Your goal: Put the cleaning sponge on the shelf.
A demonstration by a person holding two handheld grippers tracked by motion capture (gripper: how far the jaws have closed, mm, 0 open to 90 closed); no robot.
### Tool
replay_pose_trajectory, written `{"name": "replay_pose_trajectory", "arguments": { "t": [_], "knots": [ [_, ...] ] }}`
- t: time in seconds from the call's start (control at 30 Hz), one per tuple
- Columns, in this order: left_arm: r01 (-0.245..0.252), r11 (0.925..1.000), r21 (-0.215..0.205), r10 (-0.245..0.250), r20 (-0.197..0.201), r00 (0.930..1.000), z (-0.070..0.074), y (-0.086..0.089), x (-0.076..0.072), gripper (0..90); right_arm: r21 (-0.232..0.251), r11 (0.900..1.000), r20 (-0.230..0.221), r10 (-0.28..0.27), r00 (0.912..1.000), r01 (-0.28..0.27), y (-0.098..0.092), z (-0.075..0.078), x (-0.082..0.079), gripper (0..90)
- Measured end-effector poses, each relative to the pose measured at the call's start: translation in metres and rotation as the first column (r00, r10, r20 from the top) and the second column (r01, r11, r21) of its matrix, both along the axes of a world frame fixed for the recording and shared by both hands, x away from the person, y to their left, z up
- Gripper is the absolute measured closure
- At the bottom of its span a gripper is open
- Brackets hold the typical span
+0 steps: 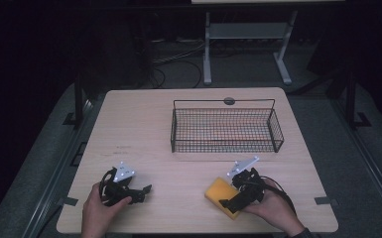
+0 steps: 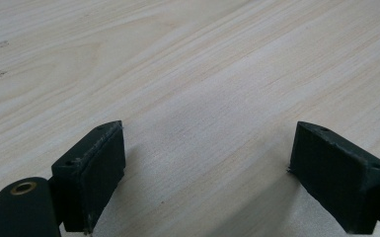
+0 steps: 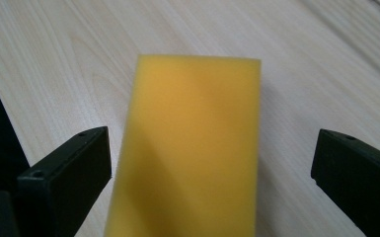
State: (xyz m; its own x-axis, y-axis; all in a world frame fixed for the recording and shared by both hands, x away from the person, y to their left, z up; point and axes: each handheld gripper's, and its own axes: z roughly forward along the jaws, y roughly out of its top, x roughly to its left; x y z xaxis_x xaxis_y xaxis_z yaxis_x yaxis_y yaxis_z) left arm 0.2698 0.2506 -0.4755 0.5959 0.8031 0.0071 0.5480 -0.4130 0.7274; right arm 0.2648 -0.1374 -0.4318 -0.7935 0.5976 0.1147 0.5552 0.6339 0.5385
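Sponge (image 1: pixel 222 195), yellow and rectangular, lies flat on the wooden worktop (image 1: pixel 144 129) near its front edge in the high view, and the right gripper (image 1: pixel 237 197) hangs over its right part. The left gripper (image 1: pixel 140 192) rests at the front left, well apart from the sponge. A black wire basket (image 1: pixel 226 130) stands farther back on the worktop.

From the left gripper view, its fingers (image 2: pixel 95 170) are spread wide, with bare wood between them.

From the right gripper view, the fingers (image 3: pixel 74 173) are also spread wide. The sponge (image 3: pixel 190 148) lies between them, just beside the left finger and apart from the right one, so it is not pinched.
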Motion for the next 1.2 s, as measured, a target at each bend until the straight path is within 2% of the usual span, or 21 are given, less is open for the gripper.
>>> {"name": "replay_pose_trajectory", "arguments": {
  "t": [0.47,1.2],
  "knots": [
    [0.000,1.0000,0.000,0.000,0.000,1.0000,0.000,0.000,0.000,12.8,-0.066,0.998,0.003,0.024,0.9997,-0.024,0.014,-0.012,-0.005,3.9],
    [0.000,1.0000,0.000,0.000,0.000,1.0000,0.000,0.000,0.000,12.8,-0.077,0.996,-0.012,0.044,0.9990,-0.045,0.012,-0.015,-0.008,17.3]
  ]
}}
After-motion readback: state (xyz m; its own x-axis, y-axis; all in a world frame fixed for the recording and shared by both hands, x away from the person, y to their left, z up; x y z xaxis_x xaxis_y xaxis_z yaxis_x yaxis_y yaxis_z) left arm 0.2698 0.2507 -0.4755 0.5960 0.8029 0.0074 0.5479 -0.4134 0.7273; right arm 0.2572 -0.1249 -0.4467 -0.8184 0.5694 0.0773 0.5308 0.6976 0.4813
